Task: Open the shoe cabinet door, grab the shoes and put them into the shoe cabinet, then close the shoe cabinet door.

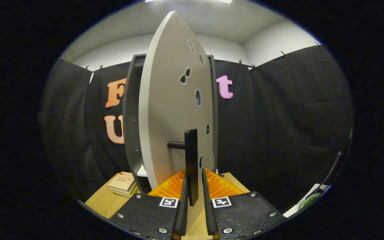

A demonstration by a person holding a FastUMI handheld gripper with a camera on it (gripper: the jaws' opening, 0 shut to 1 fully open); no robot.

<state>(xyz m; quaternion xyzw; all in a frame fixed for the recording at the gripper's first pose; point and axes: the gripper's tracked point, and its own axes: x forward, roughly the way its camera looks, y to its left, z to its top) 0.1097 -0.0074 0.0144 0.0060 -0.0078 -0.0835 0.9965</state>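
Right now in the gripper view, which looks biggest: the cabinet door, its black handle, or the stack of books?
1. Cabinet door, by far.
2. Black handle, clamped between the gripper fingers.
3. Stack of books.
The handle's nearness to the camera makes that last ranking unsure.

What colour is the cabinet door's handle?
Black; the handle sits between the gripper fingers in the gripper view.
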